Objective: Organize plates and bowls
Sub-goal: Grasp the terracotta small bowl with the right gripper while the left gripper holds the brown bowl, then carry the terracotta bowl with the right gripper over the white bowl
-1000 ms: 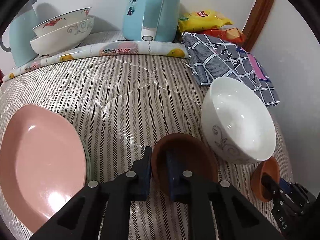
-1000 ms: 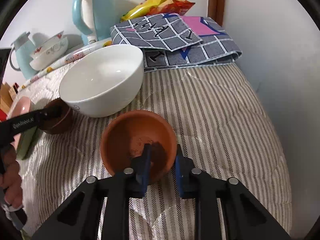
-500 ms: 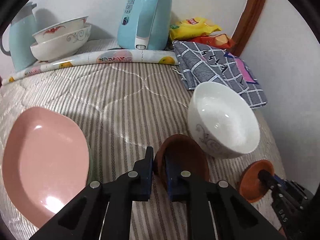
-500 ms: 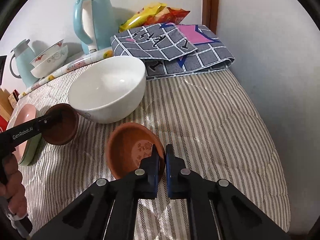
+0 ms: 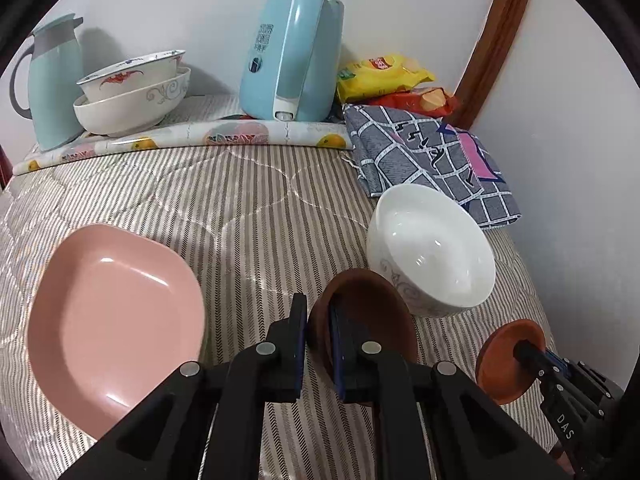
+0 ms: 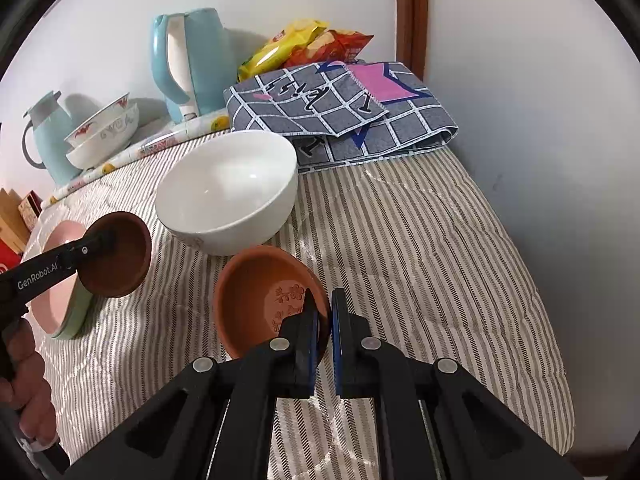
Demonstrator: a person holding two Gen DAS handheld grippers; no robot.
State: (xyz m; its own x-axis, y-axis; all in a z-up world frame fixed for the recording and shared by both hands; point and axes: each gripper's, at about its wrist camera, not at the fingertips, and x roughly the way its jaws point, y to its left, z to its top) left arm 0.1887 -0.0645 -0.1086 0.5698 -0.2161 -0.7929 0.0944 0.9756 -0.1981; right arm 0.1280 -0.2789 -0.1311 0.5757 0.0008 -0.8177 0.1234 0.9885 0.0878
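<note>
While both grippers are lifted above the striped quilt [image 5: 248, 200], each is clamped on the rim of a small dish. The left gripper [image 5: 318, 344] has its fingers drawn narrow on the near edge of a dark brown dish [image 5: 372, 312], one finger inside the rim and one outside; the dish tilts and hangs clear of the quilt, as the right wrist view shows. The right gripper [image 6: 323, 332] pinches an orange dish [image 6: 260, 296] the same way, its fingers almost together on the rim, and a flower pattern shows inside the dish by the inner finger. From the left wrist view the orange dish sits low at the right, well apart from the brown one.

Left of the left gripper a pink plate [image 5: 116, 320] lies on the quilt; the right wrist view shows it stacked on a pale green plate [image 6: 76, 316]. Just past the two held dishes stands a large white bowl [image 5: 430, 252] with a grey scroll pattern on its side, upright on the quilt.

Farther back a folded grey checked cloth [image 5: 432, 160] lies to the right behind the bowl, and a rolled patterned sheet [image 5: 180, 142] stretches across the quilt. Behind it two bowls [image 5: 132, 92] are nested, beside a light blue jug [image 5: 52, 80] at the left and a light blue kettle [image 5: 292, 52] at the middle. Snack bags [image 5: 384, 78] lie against the wall by the wooden frame [image 5: 492, 40].
</note>
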